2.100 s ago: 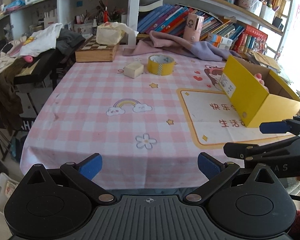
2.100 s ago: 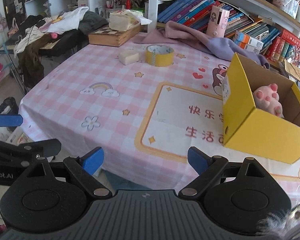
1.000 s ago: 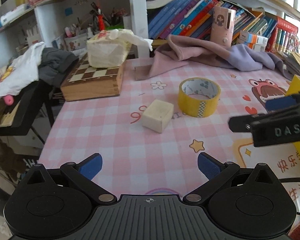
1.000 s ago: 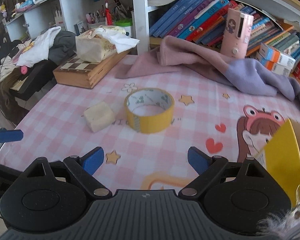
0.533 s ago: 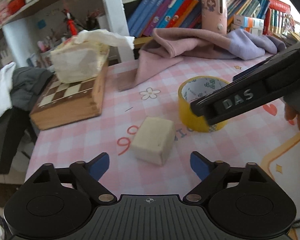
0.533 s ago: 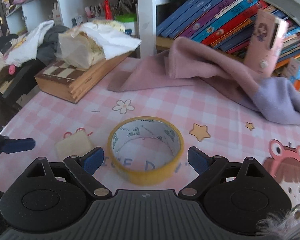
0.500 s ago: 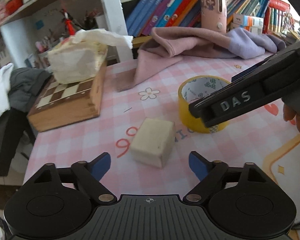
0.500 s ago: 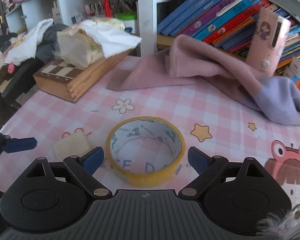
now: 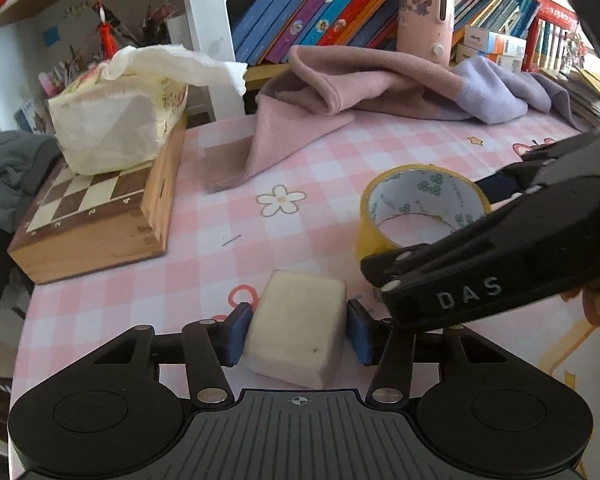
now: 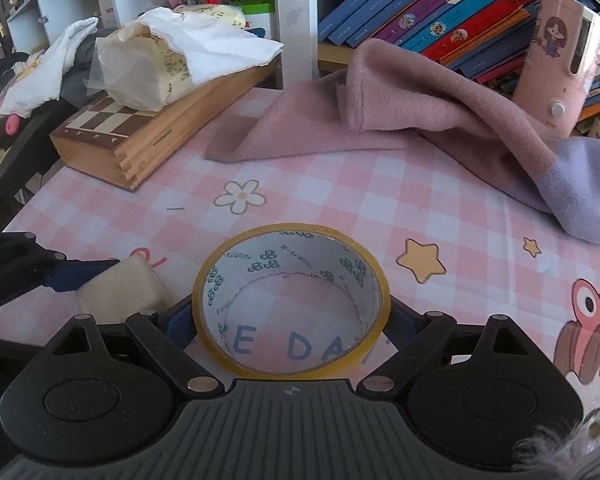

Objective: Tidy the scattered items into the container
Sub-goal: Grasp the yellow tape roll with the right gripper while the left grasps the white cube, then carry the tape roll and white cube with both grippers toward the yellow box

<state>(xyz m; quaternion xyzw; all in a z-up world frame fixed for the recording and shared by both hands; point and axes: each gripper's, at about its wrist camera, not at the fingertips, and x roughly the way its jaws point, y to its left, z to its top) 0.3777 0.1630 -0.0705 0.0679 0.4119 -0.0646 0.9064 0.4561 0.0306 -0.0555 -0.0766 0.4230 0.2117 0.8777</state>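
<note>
A cream foam block (image 9: pixel 300 312) lies on the pink checked tablecloth (image 9: pixel 300 160). My left gripper (image 9: pixel 297 334) is closing on it, and both blue pads (image 9: pixel 236 332) touch its sides. Just to the right stands a yellow tape roll (image 10: pixel 220 276) flat on the cloth. My right gripper (image 10: pixel 288 320) is open and straddles the roll, a pad close to each side. The right wrist view also shows the block (image 10: pixel 120 288) at lower left. The container is out of view.
A wooden chess box (image 9: pixel 96 216) with a tissue pack (image 9: pixel 112 128) on top sits at the back left. A pink and purple cloth (image 10: pixel 440 120) lies along the back, before a pink device (image 10: pixel 560 48) and shelved books (image 9: pixel 320 12).
Both grippers have come forward and down onto the table. The left jaws have narrowed from wide open onto the foam block. The right jaws now straddle the tape roll.
</note>
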